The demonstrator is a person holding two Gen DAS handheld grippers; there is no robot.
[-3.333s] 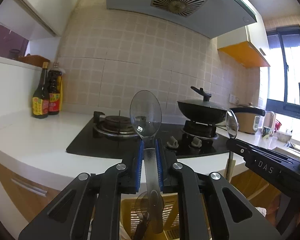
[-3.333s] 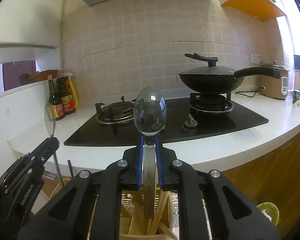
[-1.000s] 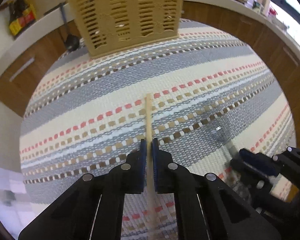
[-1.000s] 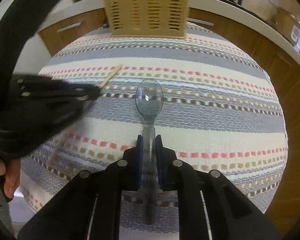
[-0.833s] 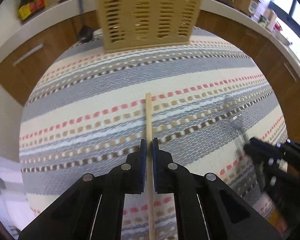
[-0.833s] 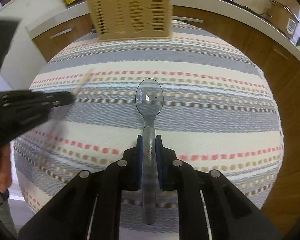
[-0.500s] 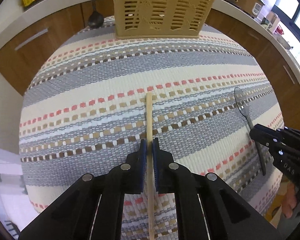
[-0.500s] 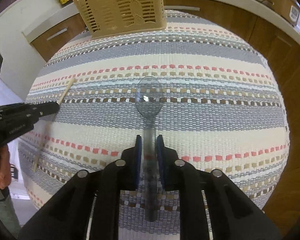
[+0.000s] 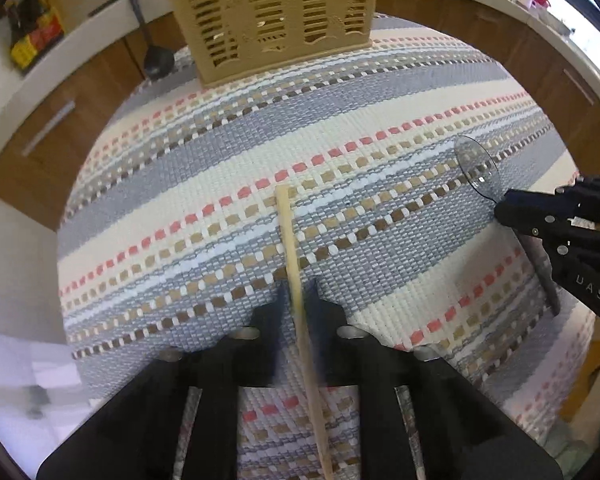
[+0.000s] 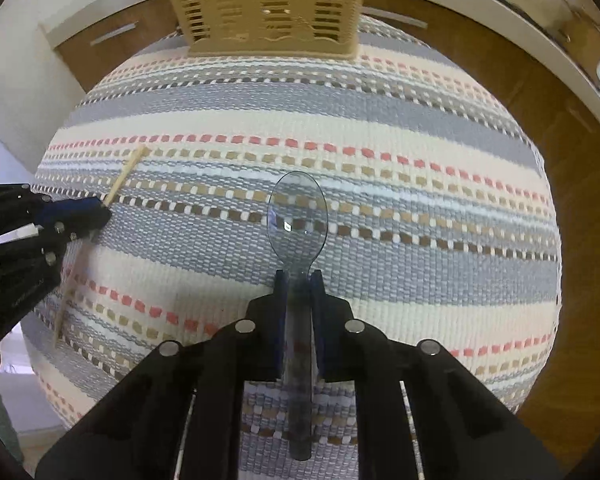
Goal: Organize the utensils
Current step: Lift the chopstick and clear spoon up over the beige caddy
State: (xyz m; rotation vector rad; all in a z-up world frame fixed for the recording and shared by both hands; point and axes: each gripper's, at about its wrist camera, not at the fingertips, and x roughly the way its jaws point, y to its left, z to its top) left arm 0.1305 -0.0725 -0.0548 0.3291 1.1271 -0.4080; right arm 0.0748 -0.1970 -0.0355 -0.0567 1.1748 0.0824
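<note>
My left gripper [image 9: 296, 294] stands around a wooden chopstick [image 9: 292, 248] lying on the striped mat [image 9: 180, 184]; its jaws are slightly parted and blurred. My right gripper [image 10: 299, 280] straddles the handle of a clear plastic spoon [image 10: 297, 216] resting on the mat [image 10: 420, 216], jaws a little apart. The spoon also shows in the left wrist view [image 9: 478, 168], and the chopstick in the right wrist view [image 10: 120, 178]. A tan slotted utensil basket [image 9: 268, 12] stands at the mat's far edge [image 10: 268, 4].
Wooden cabinet fronts [image 9: 44, 120] and a white counter edge [image 9: 500, 4] curve behind the mat. A black ladle [image 9: 154, 60] hangs left of the basket. Sauce bottles [image 9: 32, 32] stand on the counter at far left.
Both grippers came down from above the basket to the mat with the chopstick and spoon. In the last half second both jaws have parted slightly and the items lie on the mat.
</note>
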